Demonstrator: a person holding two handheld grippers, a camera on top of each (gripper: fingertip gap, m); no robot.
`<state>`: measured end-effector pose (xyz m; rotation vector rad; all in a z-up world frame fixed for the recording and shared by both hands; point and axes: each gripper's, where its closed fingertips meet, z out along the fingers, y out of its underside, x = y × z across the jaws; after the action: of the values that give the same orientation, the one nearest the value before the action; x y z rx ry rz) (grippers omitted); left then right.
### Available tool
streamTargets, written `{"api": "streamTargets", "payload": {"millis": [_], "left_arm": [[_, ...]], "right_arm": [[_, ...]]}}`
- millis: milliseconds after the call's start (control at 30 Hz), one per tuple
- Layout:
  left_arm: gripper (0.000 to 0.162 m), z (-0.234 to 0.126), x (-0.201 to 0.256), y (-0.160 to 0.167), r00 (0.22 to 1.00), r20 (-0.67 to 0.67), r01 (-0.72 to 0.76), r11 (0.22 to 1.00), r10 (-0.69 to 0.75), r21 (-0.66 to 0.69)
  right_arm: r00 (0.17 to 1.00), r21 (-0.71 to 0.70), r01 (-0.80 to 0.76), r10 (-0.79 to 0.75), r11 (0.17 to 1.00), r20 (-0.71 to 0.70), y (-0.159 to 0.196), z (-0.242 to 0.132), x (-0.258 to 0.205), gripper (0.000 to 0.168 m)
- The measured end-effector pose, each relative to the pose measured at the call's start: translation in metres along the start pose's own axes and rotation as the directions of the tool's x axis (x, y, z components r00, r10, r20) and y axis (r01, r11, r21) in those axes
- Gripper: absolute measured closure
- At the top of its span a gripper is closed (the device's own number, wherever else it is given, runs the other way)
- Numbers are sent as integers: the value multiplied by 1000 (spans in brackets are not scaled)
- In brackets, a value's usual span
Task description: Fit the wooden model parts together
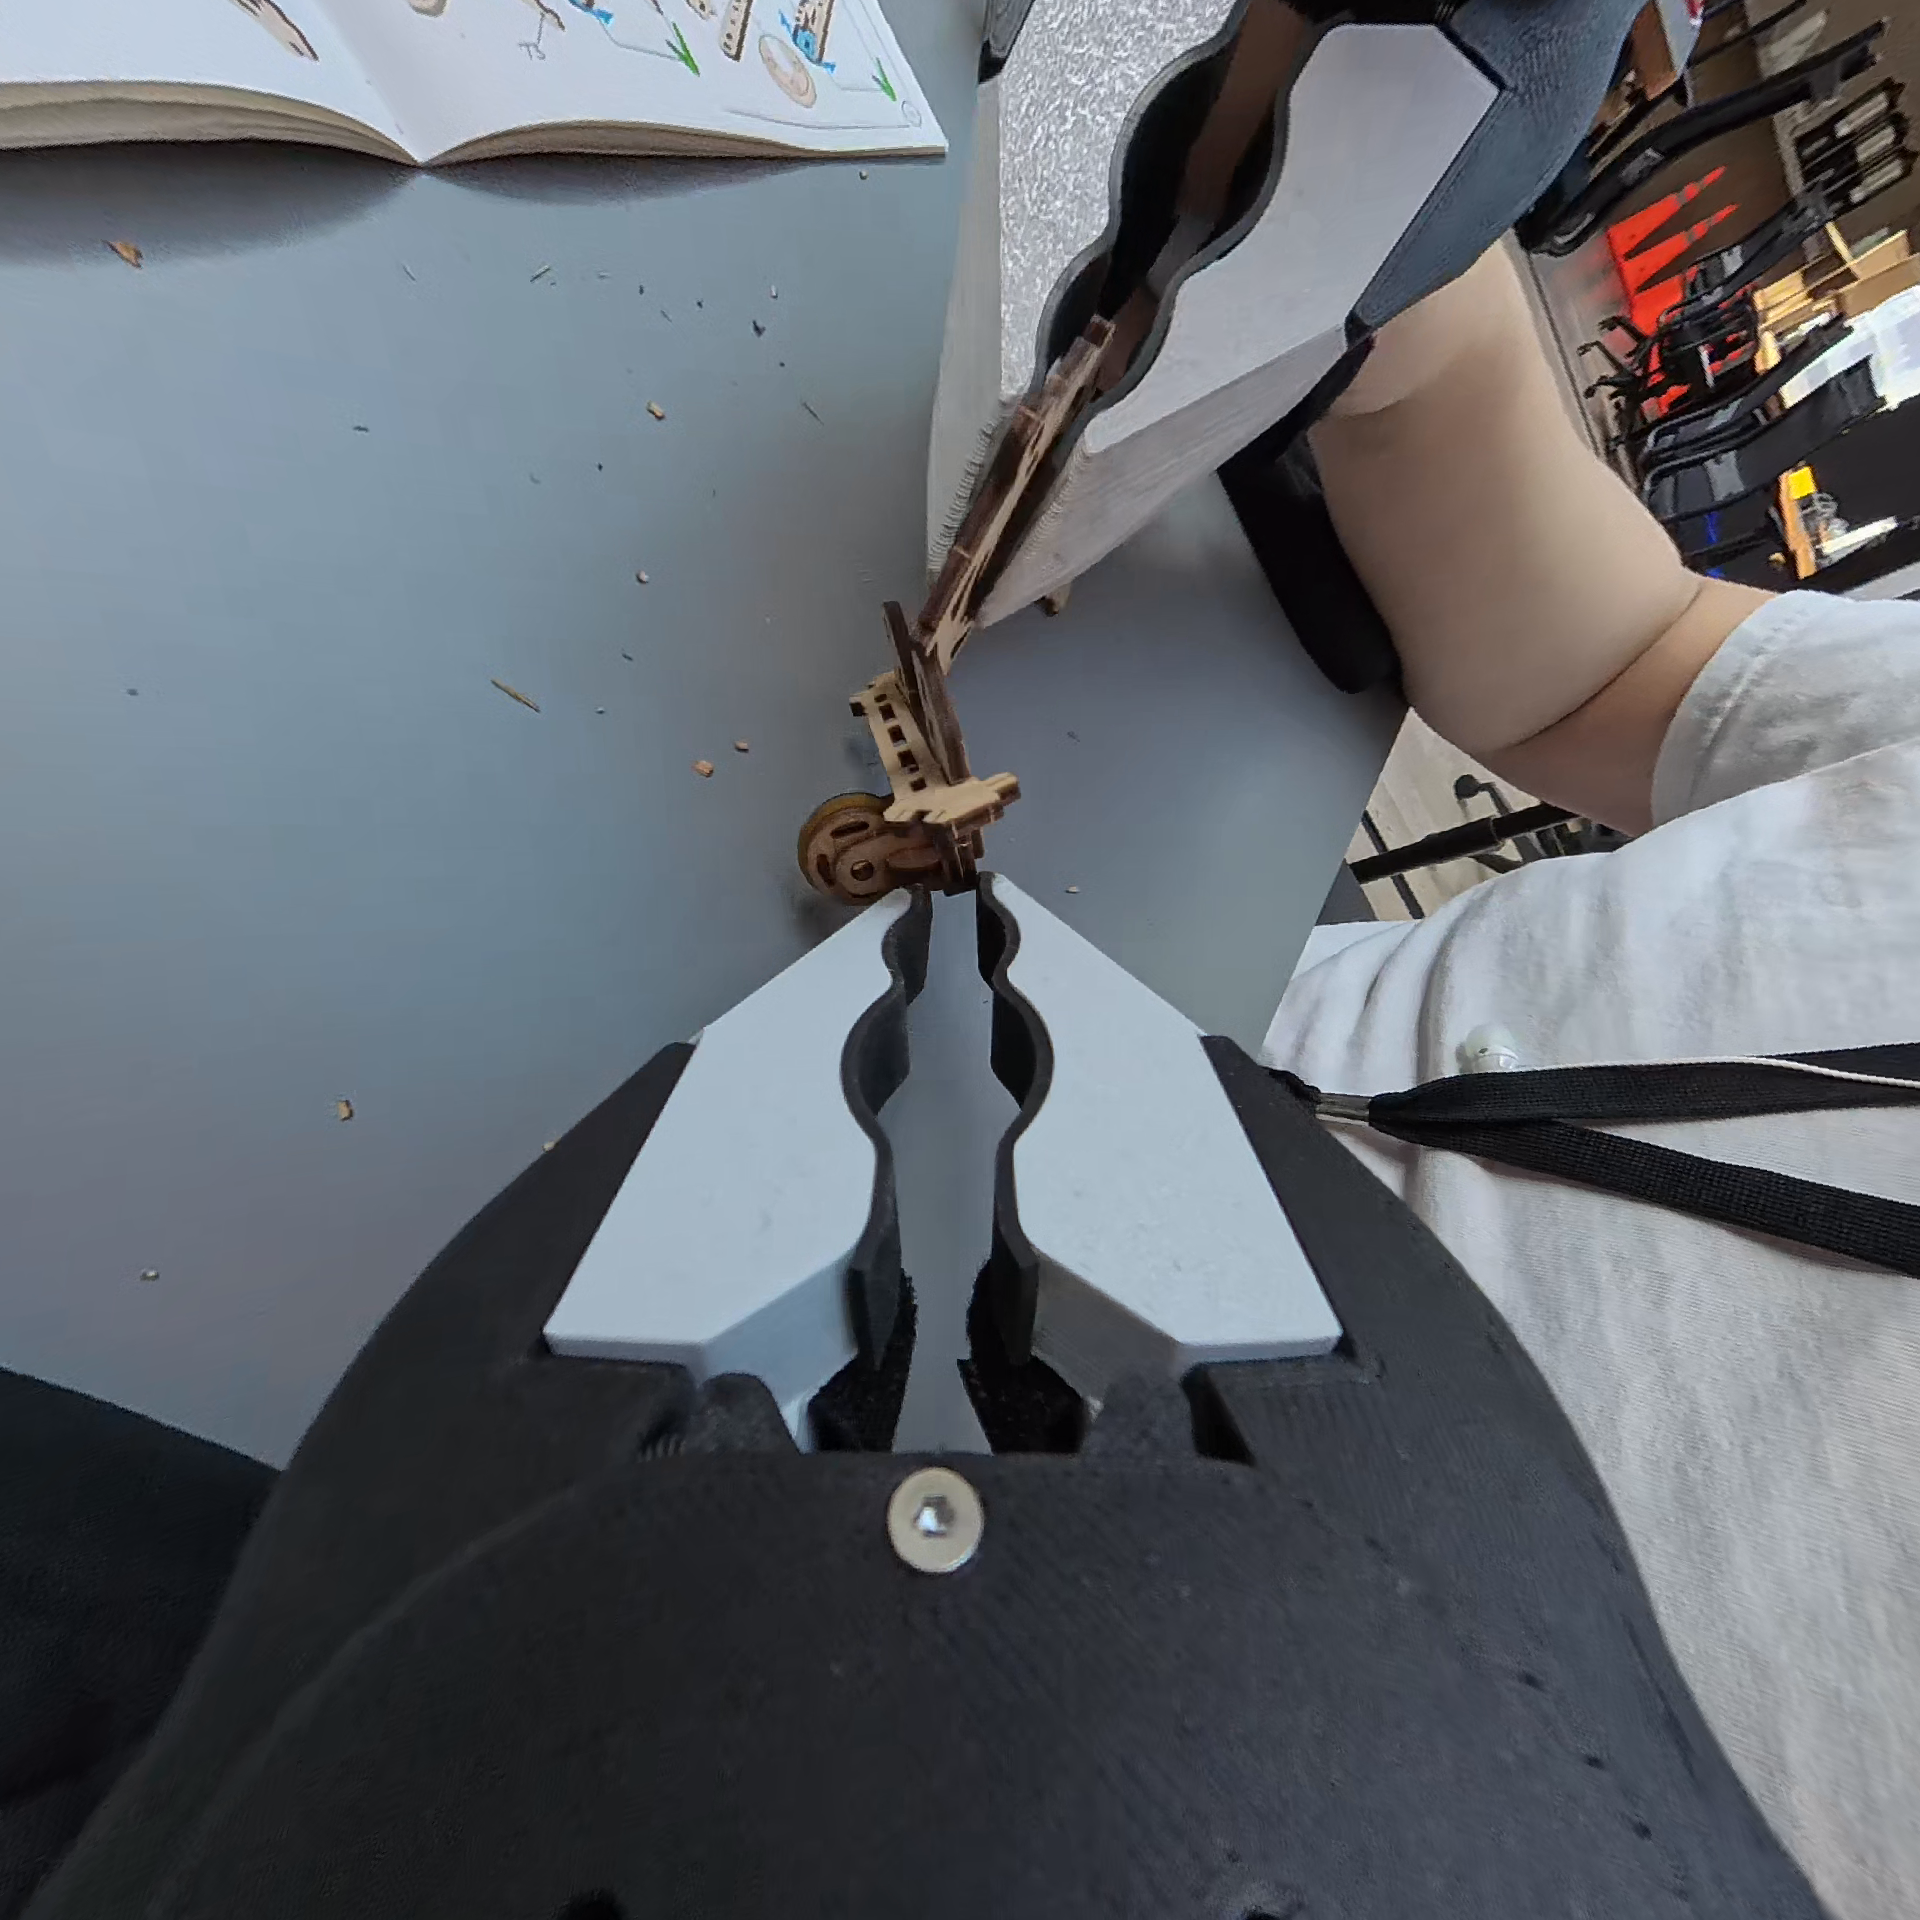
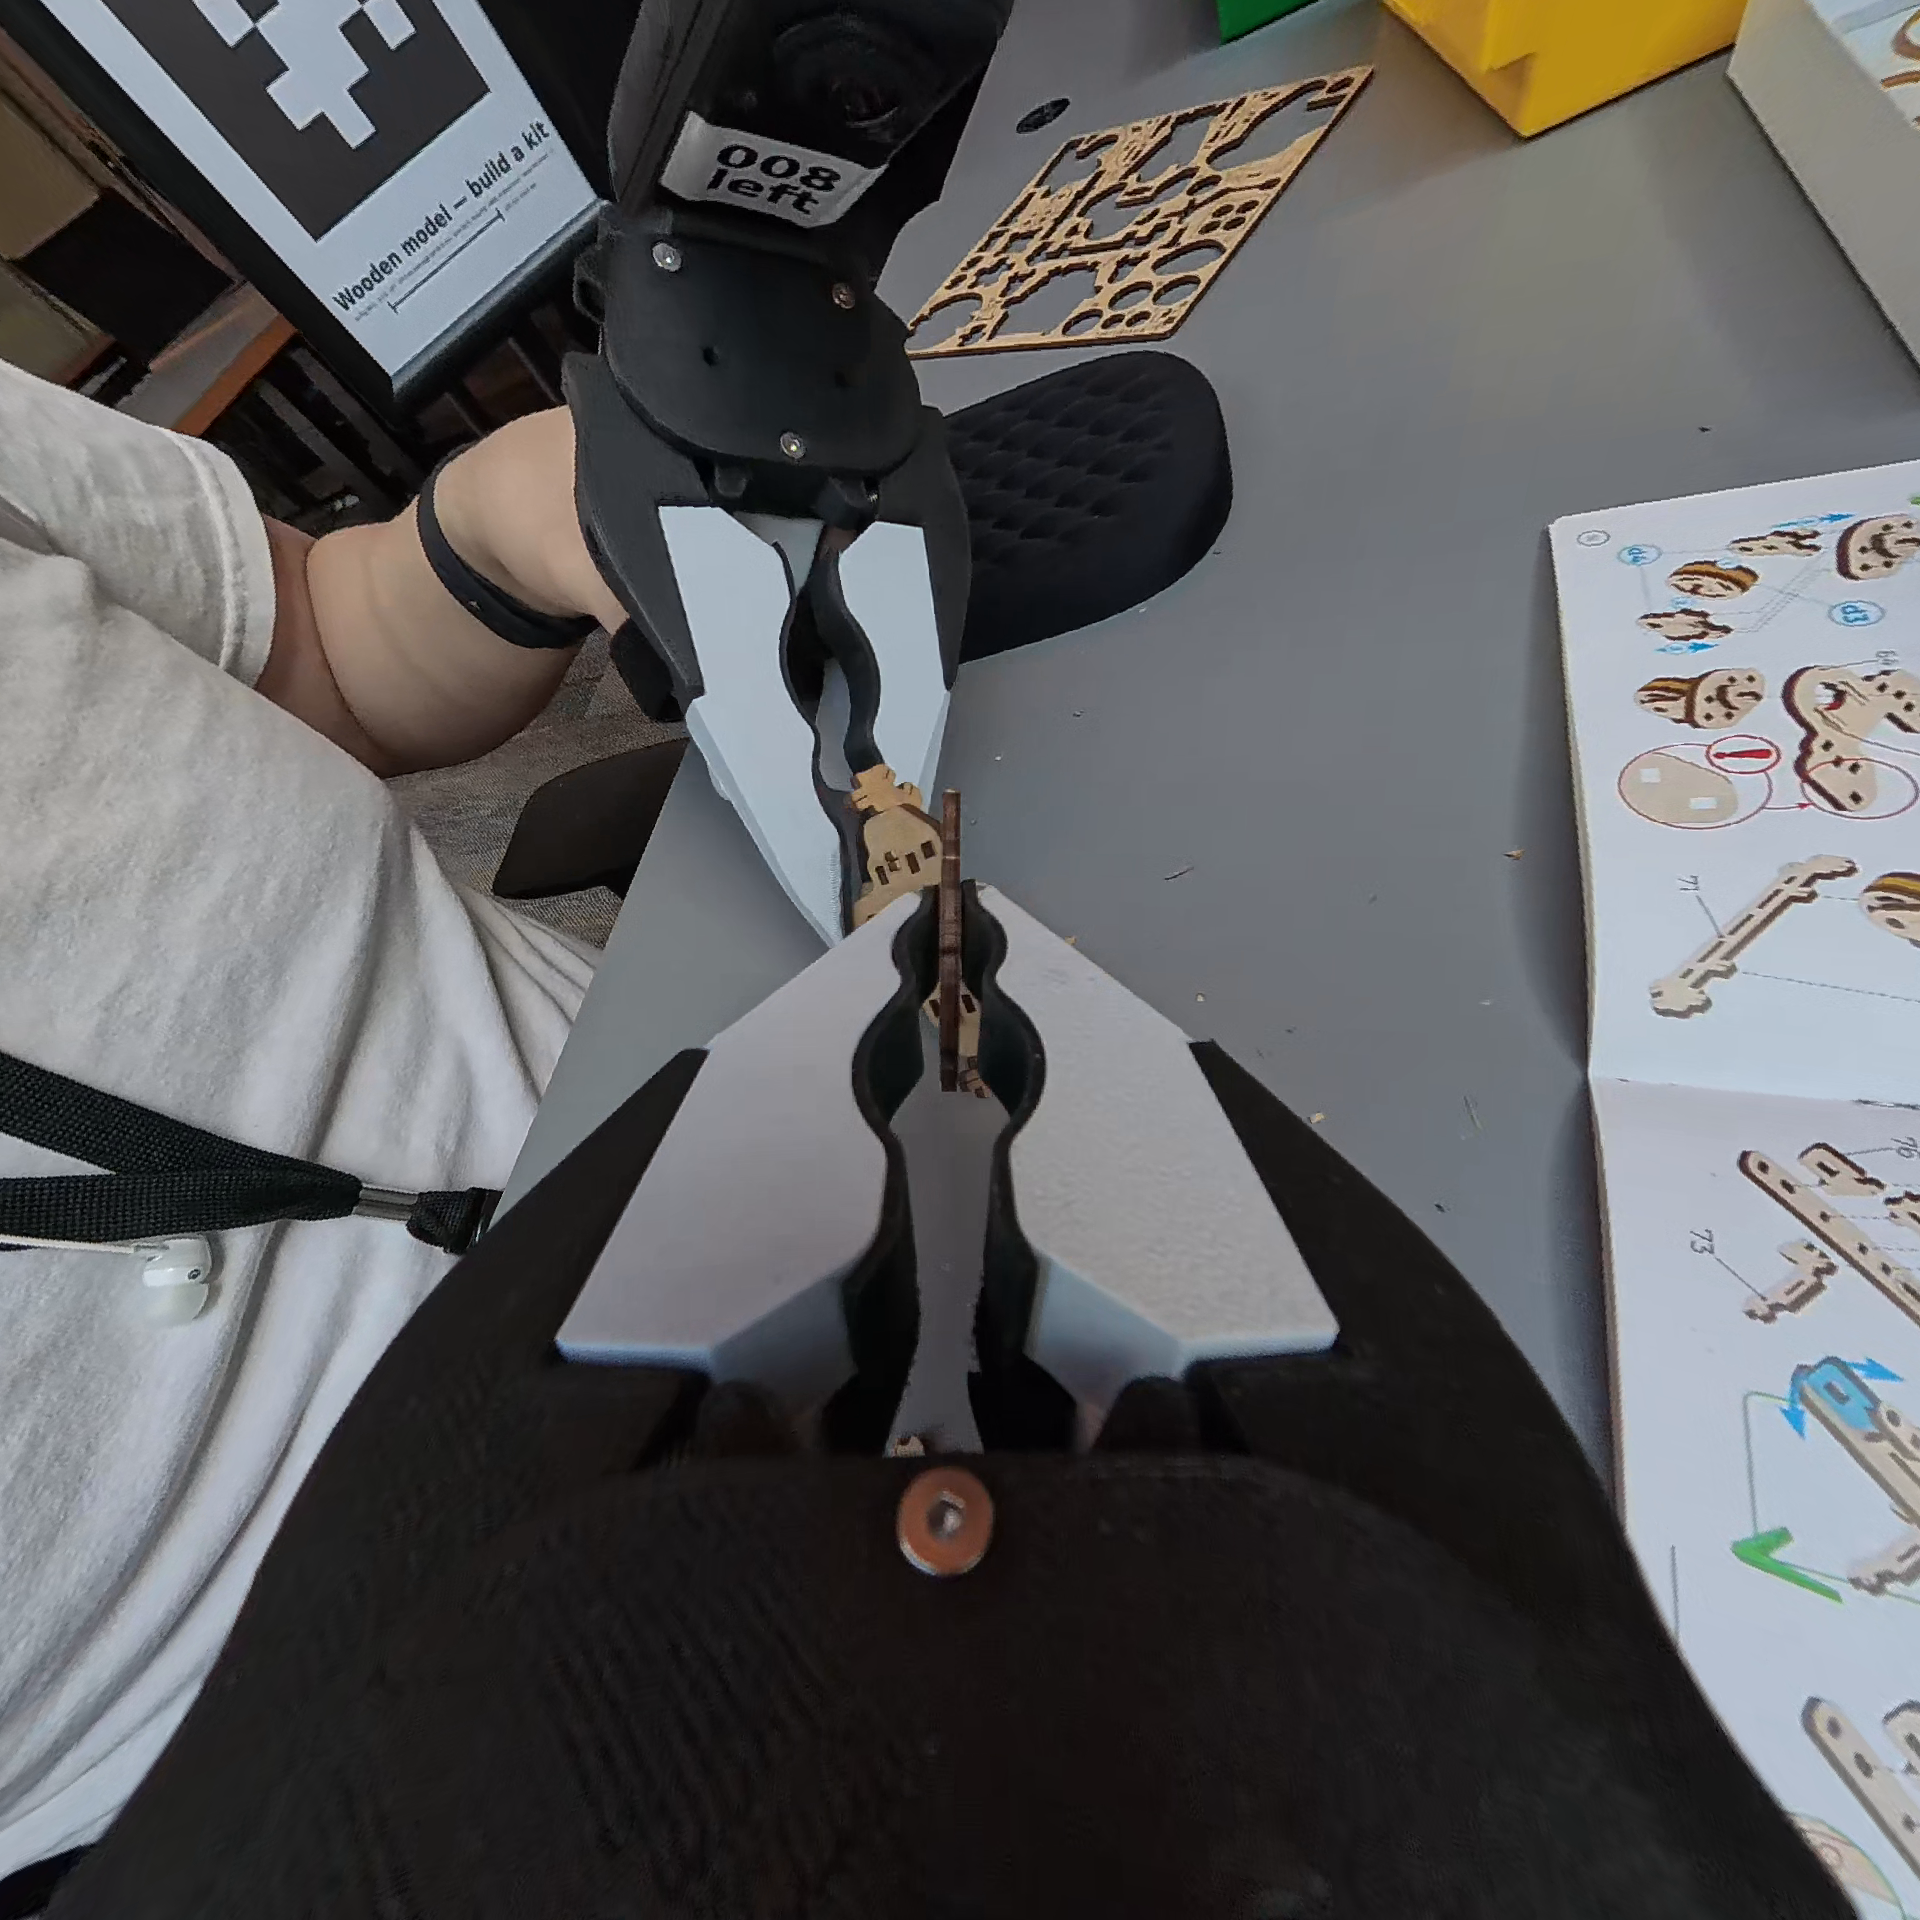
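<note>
My right gripper [image 2: 948, 896] is shut on a thin wooden strip [image 2: 951, 940], which shows edge-on between its pads. In the left wrist view this gripper [image 1: 966, 613] comes in from the top right with the strip [image 1: 1003, 499] pointing down. A small pale wooden assembly [image 1: 920, 800] with a round wheel [image 1: 840, 847] sits at the strip's lower end, just above the grey table [image 1: 416, 727]. My left gripper [image 1: 953, 894] pinches the assembly's lower end at its very tips. The right wrist view shows it [image 2: 873, 821] closed on the pale part [image 2: 894, 842].
An open instruction booklet [image 2: 1766, 935] lies to the right, also in the left wrist view [image 1: 468, 62]. A punched-out plywood sheet [image 2: 1132, 208] and a yellow box [image 2: 1558, 52] lie farther back. A black mesh pad [image 2: 1091, 499] is behind the left gripper. The person's white shirt [image 1: 1662, 1351] is beside the table edge. The gap from one gripper's tips to the other's is roughly 5 cm.
</note>
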<state>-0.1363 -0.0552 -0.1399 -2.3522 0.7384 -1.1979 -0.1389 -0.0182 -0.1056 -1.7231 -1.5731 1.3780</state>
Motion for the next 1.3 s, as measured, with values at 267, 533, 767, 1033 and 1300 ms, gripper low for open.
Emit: {"api": "streamTargets", "payload": {"millis": [267, 533, 767, 1033, 1300], "left_arm": [[162, 0, -3, -27, 998, 14, -67, 998, 67, 6], [144, -21, -12, -9, 966, 198, -156, 986, 165, -60], [117, 8, -18, -7, 938, 344, -73, 996, 53, 46], [131, 14, -30, -22, 901, 433, -82, 987, 15, 138], [136, 15, -33, -25, 901, 427, -131, 985, 72, 111]], "right_arm": [[994, -55, -102, 100, 993, -48, 10, -1, 30, 166], [995, -63, -92, 89, 994, -46, 9, 0, 34, 166], [995, -78, -95, 96, 992, 8, 1, -1, 30, 166], [983, -126, -175, 180, 976, 31, 9, 6, 31, 166], [947, -81, -317, 320, 945, 27, 11, 0, 34, 166]]}}
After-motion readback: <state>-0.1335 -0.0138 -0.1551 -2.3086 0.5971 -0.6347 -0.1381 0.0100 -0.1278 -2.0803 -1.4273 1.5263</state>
